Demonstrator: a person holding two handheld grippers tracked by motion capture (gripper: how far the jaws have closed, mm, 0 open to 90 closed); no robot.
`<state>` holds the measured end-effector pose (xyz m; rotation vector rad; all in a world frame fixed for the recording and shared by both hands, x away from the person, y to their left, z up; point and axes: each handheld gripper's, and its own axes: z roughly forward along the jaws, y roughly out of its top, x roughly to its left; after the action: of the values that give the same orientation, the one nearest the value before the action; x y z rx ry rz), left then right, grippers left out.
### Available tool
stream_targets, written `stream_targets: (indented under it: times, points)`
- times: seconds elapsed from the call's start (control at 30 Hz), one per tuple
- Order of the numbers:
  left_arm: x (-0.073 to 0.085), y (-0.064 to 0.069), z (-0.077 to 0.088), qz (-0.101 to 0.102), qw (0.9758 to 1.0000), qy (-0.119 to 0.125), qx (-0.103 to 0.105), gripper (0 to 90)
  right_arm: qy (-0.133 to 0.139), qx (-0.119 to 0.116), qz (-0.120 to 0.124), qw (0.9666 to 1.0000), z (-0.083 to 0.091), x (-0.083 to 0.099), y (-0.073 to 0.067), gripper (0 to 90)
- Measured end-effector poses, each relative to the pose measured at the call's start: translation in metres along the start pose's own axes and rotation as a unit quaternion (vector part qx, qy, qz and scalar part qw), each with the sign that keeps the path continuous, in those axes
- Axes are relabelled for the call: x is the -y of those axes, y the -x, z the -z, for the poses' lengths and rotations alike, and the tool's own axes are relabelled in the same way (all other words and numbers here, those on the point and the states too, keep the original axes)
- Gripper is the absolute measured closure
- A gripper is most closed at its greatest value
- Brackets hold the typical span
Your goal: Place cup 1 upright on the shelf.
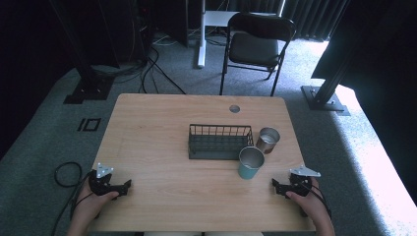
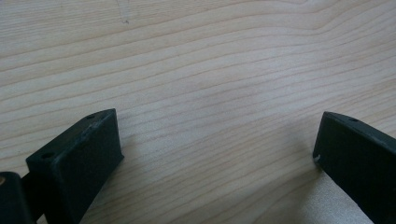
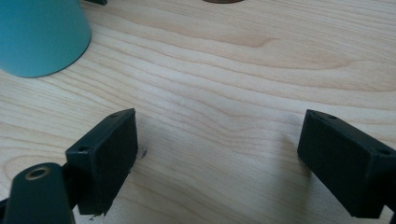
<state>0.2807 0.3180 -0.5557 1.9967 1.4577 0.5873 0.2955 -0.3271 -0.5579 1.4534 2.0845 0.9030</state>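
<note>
Grippers are both sitting low at the desk's near edge. I'm holding the left gripper [image 1: 129, 186] by the near-left corner, jaws spread wide, nothing btwn them but bare desk [image 2: 210, 70]. Right gripper [image 1: 275, 184] is resting by the near-right corner, jaws also released wide, gripping nothing. Teal cup [image 1: 251, 163] is standing upright closest to the right gripper, twd the right edge, just beside the wire basket [image 1: 219, 141]. Copper cup [image 1: 268, 139] is standing behind it, by the basket's right end. Desk's left half and near strip are lying open.
</note>
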Motion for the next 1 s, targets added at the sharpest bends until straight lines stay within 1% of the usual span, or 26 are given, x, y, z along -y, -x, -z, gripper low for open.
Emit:
stream_targets:
  times: [0.37, 0.67, 0.73, 0.87, 0.9, 0.93, 0.97, 1.0]
  points:
    - [0.000, 0.000, 0.000, -0.001, 1.0000, 0.000, 0.001, 1.6, 0.000, 0.000, 0.000, 1.0000, 0.000, 0.000, 0.000, 11.7]
    - [-0.002, 0.001, -0.002, -0.014, 0.9998, 0.000, 0.014, 1.6, 0.000, 0.000, 0.000, 1.0000, 0.000, 0.000, 0.000, 11.7]
    - [-0.003, 0.004, -0.002, -0.019, 0.9997, -0.002, 0.017, 1.7, 0.000, 0.000, 0.000, 1.0000, 0.000, 0.000, 0.000, 11.7]
    - [-0.005, 0.014, -0.004, -0.036, 0.9987, 0.005, 0.034, 1.6, 0.000, 0.000, 0.000, 1.0000, 0.000, 0.000, 0.000, 11.7]
    - [-0.006, 0.017, -0.005, -0.040, 0.9985, 0.006, 0.035, 1.7, 0.000, 0.000, 0.000, 1.0000, 0.000, 0.000, 0.000, 11.7]
    - [-0.006, 0.017, -0.005, -0.040, 0.9985, 0.006, 0.035, 1.7, 0.000, 0.000, 0.000, 1.0000, 0.000, 0.000, 0.000, 11.7]
    - [-0.008, 0.021, -0.006, -0.050, 0.9980, 0.006, 0.039, 1.7, 0.000, 0.000, 0.000, 1.0000, 0.000, 0.000, 0.000, 11.7]
    - [-0.009, 0.024, -0.007, -0.052, 0.9978, 0.007, 0.040, 1.7, 0.000, 0.000, 0.000, 1.0000, 0.000, 0.000, 0.000, 11.7]
